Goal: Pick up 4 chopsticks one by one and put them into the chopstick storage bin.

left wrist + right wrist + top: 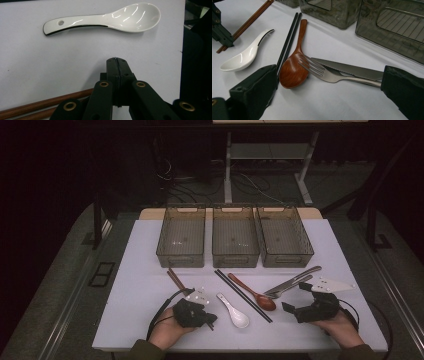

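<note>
The left gripper (209, 319) rests low on the white table (130, 290) with its black jaws pressed flat together, nothing between them. Just ahead of their tips lies the glossy white ceramic spoon (105, 18) — smooth, deep-bowled, with a small hole near the end of its handle. Beside that gripper's body run the slim brown wooden chopsticks (45, 103), round and matte. The right gripper (297, 297) has its jaws spread wide, their blocky black pads clear of everything. Between and just ahead of them sit the polished red-brown wooden spoon (293, 70), the steel fork (329, 73) with its tines over the spoon's bowl, and the serrated steel knife (352, 70). A pair of thin black chopsticks (288, 42) lies along the wooden spoon's handle. Farther ahead stand three smoky, ribbed translucent plastic bins (235, 237).
</note>
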